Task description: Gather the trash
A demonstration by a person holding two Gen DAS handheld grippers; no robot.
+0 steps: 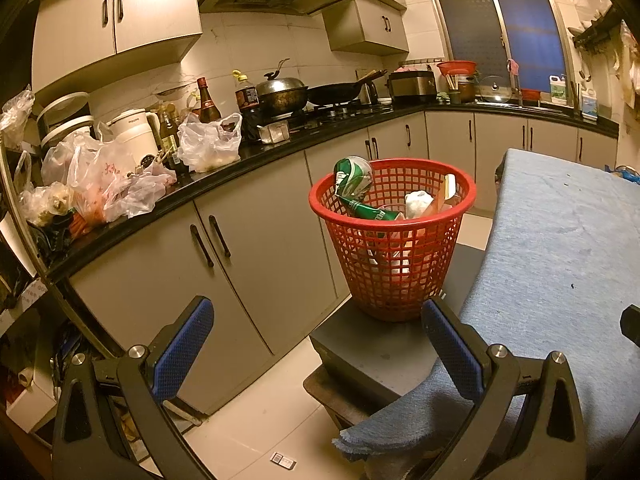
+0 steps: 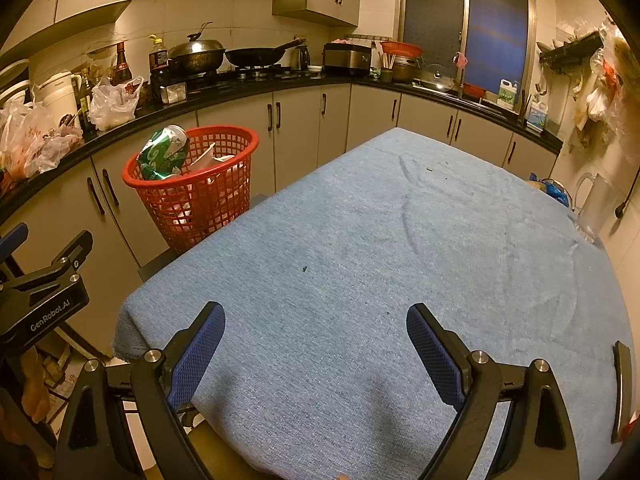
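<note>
A red mesh waste basket (image 1: 394,264) stands on a dark stool beside the table; it also shows in the right wrist view (image 2: 208,200). It holds crushed green cans (image 1: 354,178) (image 2: 164,152), white crumpled paper (image 1: 418,202) and other scraps. My left gripper (image 1: 316,340) is open and empty, in the air short of the basket. My right gripper (image 2: 316,344) is open and empty, low over the table's near end. The left gripper's body shows at the left edge of the right wrist view (image 2: 44,292).
The table has a blue cloth (image 2: 380,240) (image 1: 560,240). A clear jug (image 2: 592,208) and a blue bag (image 2: 554,192) stand at its far right edge. The black counter (image 1: 224,168) carries plastic bags, bottles and pans. The dark stool (image 1: 380,360) stands under the basket.
</note>
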